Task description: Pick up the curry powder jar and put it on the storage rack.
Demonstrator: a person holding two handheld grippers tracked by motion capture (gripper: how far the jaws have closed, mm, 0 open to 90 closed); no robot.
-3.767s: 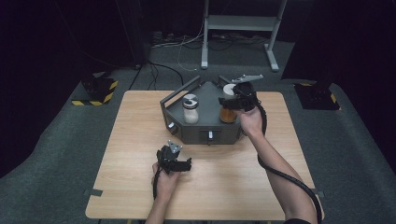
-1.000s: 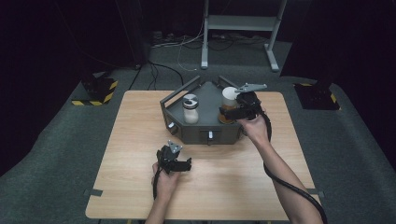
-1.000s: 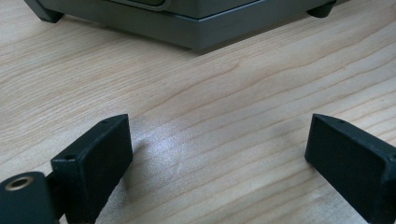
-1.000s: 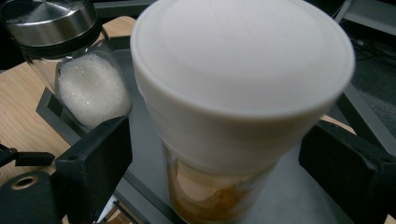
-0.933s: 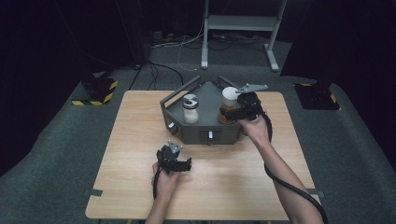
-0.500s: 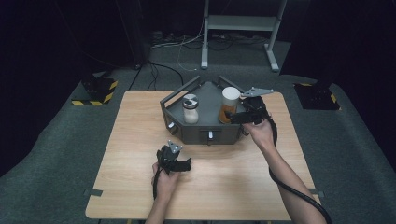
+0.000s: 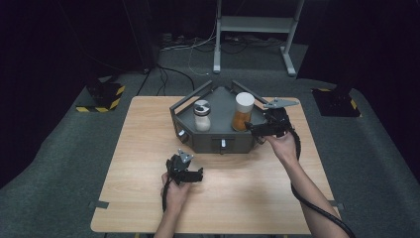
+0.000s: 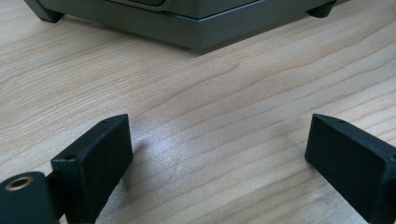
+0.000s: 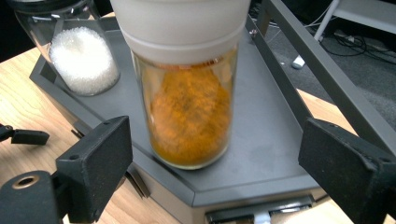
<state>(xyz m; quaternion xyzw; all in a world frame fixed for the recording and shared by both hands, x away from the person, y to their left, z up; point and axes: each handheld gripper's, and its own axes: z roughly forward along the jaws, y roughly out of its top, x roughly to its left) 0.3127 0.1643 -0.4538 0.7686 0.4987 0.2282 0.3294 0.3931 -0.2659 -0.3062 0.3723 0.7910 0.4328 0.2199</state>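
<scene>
The right gripper (image 9: 210,172) has its black, flat-faced fingers (image 9: 95,165) spread wide and holding nothing; in the right gripper view the glass jar of orange powder (image 9: 189,116) stands between and just beyond them, untouched. Half a second ago this gripper was closer in beside the jar; it has since drawn back toward 4 o'clock of the jar, off the stand's front right edge (3.8 s ago it was right on the jar). The jar (image 7: 243,111), white-capped, stands upright on the right half of the grey metal stand (image 7: 218,139). At its 9 o'clock stands a smaller clear shaker of white granules (image 7: 201,116).

The right hand (image 7: 283,146) reaches in from 5 o'clock, forearm stretched diagonally, cable trailing along it.

The left gripper (image 8: 219,154) also has its fingers (image 8: 100,156) wide apart and empty over the bare pale wood-grain table (image 8: 201,107), the stand's base just ahead. The left hand (image 7: 176,191) has kept its place at the stand's 7 o'clock.
</scene>
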